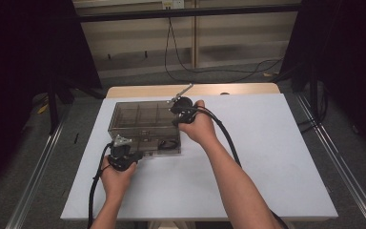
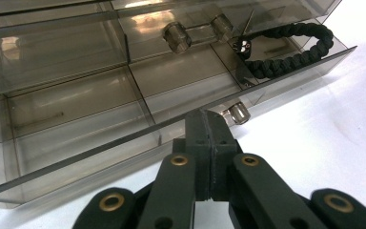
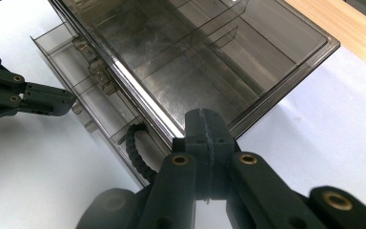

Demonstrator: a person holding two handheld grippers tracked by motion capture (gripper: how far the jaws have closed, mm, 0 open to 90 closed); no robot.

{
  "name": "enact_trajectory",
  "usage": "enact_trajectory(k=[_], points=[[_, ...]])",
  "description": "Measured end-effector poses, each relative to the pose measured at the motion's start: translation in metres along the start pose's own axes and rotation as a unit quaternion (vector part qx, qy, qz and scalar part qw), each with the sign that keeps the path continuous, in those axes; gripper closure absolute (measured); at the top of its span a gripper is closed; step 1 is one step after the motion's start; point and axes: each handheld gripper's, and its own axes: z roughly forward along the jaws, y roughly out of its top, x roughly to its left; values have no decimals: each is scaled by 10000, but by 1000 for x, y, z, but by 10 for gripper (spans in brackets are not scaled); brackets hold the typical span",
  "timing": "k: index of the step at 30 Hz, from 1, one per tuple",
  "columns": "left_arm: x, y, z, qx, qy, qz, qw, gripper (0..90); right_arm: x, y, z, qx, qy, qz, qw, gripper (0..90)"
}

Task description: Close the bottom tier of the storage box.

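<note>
A smoky see-through drawer box (image 1: 138,117) stands on the white table (image 1: 267,157). Its lowest drawer (image 2: 124,129) is pulled out toward me and holds a black braided cord (image 2: 286,57) at its right end, the same cord (image 3: 136,152) the right gripper view shows. My left gripper (image 2: 208,124) is shut with nothing between its jaws, its tips at the drawer's front wall beside a small clear knob (image 2: 238,113). My right gripper (image 3: 208,121) is also shut and empty, resting at the box's front right top corner. From above, the left gripper (image 1: 128,147) and the right gripper (image 1: 177,119) flank the open drawer.
The box's upper drawers have clear knobs (image 2: 176,37) and look empty. A wooden strip (image 1: 190,89) runs along the table's far edge. Black cables (image 1: 228,138) trail from both grippers. Metal rails (image 1: 38,167) flank the table on the floor.
</note>
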Motion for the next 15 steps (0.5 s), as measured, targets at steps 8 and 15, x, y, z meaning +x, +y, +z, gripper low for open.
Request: enact_trajectory(k=[8, 15], points=[[3, 1, 1, -2, 23, 13, 10000, 900, 0, 0, 0, -10, -7, 15, 10000, 900], [4, 2, 3, -65, -3, -93, 9999, 899, 0, -1, 0, -46, -4, 34, 10000, 900]])
